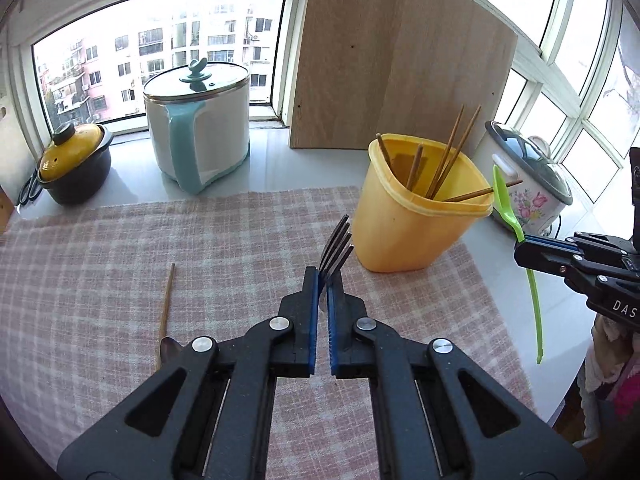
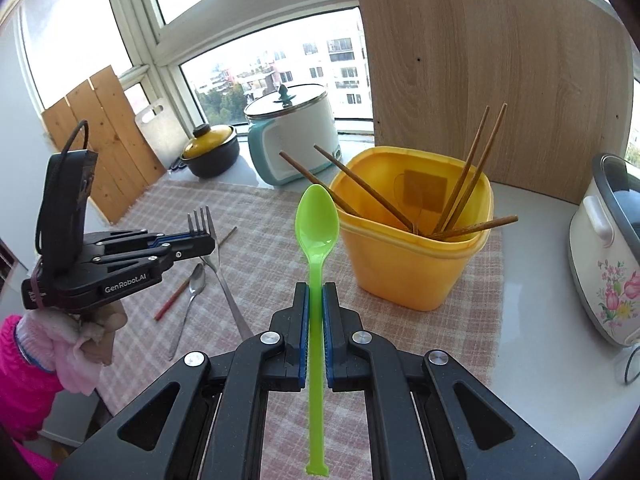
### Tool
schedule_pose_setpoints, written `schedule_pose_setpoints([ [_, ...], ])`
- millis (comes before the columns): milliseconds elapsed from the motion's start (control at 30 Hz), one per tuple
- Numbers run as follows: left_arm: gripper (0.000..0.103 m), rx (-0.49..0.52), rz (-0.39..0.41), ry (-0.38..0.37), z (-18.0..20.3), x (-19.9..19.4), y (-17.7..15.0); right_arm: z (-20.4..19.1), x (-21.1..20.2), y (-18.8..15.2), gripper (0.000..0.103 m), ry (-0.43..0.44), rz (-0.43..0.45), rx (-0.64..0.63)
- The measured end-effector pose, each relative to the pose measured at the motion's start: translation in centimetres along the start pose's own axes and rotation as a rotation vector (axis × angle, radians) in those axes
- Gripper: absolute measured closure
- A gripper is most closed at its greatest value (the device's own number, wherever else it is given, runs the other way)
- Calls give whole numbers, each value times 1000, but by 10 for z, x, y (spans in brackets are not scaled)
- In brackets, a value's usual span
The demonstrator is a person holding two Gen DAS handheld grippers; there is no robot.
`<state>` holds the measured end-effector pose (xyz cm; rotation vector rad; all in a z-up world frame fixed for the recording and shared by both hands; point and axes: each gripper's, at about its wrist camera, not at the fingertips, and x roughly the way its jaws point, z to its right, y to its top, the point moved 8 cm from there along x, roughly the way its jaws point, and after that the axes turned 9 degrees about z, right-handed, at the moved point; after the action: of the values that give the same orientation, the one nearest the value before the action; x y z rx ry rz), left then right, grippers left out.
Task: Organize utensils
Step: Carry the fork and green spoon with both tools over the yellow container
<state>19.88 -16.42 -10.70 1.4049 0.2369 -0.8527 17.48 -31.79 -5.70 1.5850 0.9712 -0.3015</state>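
I see bright daylight pouring through the windows [image 1: 160, 52], washing out their upper panes. Focus is sharp; fisheye bending and dark vignetting mark my corners.

L wrist cam: close, angled down | R wrist cam: same, from right | shared: yellow bin [image 1: 420, 208] [image 2: 416, 236], window

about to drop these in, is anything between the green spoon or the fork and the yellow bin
Nothing visible blocks either. The green spoon and fork face the yellow bin across open space; only the chopsticks inside crowd its opening.
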Motion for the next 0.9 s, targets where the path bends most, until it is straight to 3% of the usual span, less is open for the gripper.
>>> schedule_pose_setpoints([
  [433,101,49,196,-35,27,-41,97,15,-18,76,98,-17,142,-77],
  [900,101,77,272,-51,54,-42,152,48,12,120,98,-36,193,-113],
])
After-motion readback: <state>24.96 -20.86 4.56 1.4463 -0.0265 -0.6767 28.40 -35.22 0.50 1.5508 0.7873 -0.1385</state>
